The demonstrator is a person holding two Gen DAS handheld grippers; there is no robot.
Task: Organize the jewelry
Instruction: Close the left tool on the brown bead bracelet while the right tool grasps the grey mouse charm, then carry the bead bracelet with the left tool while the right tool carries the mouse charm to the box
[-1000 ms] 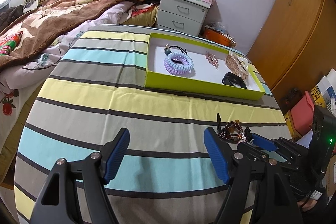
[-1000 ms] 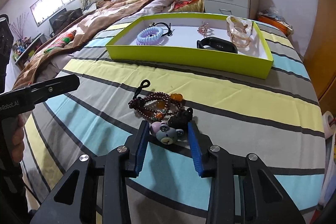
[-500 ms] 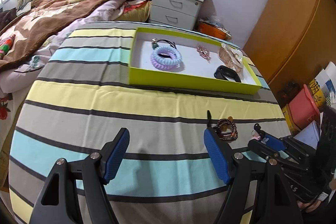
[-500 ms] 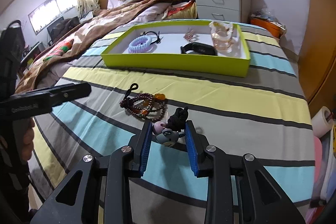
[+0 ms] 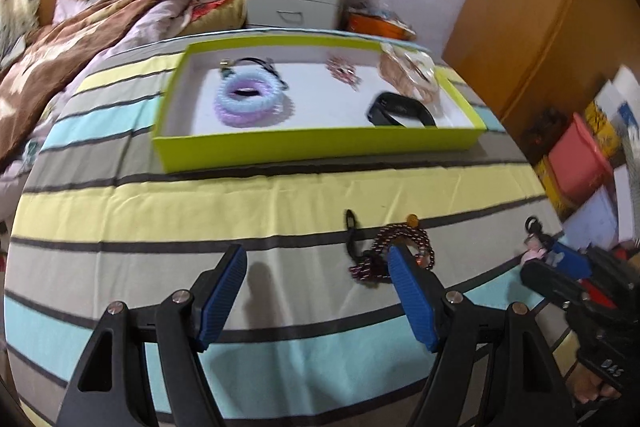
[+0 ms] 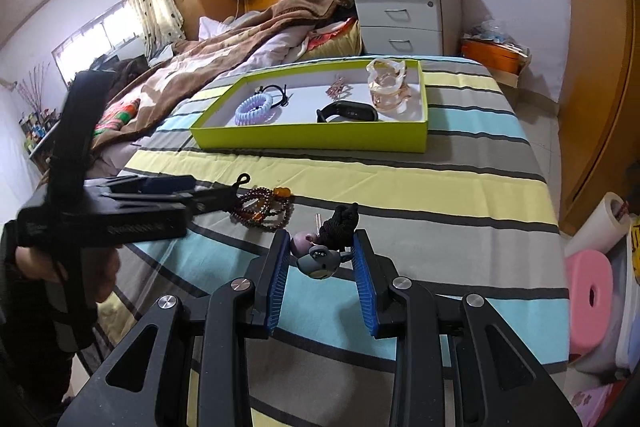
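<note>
While your right gripper (image 6: 320, 261) clamped the charm (image 6: 320, 259) just above the striped cloth (image 6: 460, 187), your left gripper (image 5: 316, 291) hung wide open and empty, its right finger (image 5: 412, 299) covering part of the beads (image 5: 400, 247). Well beyond stood the tray (image 6: 312, 139), holding a coil (image 6: 253, 105), band (image 6: 347, 111) and clips.

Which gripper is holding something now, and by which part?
The right gripper holds the small grey charm by its two sides, lifted off the cloth. The left gripper is open and holds nothing.
</note>
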